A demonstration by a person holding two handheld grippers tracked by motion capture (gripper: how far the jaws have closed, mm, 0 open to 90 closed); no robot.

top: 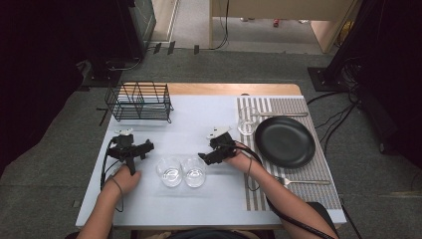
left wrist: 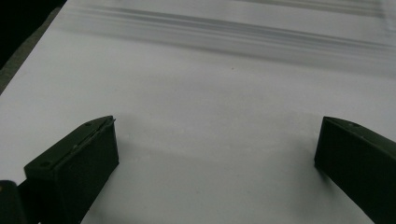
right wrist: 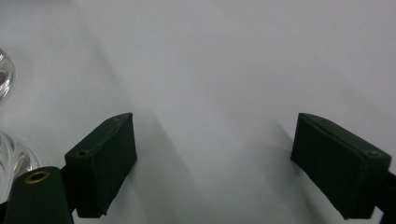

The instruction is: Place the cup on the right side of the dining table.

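Two grippers low over the bench

Two glasses (top: 181,172) stand side by side near the front of the bench (top: 199,209), between the hands. Left gripper (top: 147,147) and right gripper (top: 203,158) both have fingers wide, holding nothing. Behind the left one stands a wire rack (top: 139,101). A black plate (top: 284,141) lies on the striped mat (top: 318,172) at right.

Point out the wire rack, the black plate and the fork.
wire rack (top: 139,101), high view, front wire wall.
black plate (top: 284,141), high view, bare centre.
fork (top: 302,181), high view, middle of the handle.
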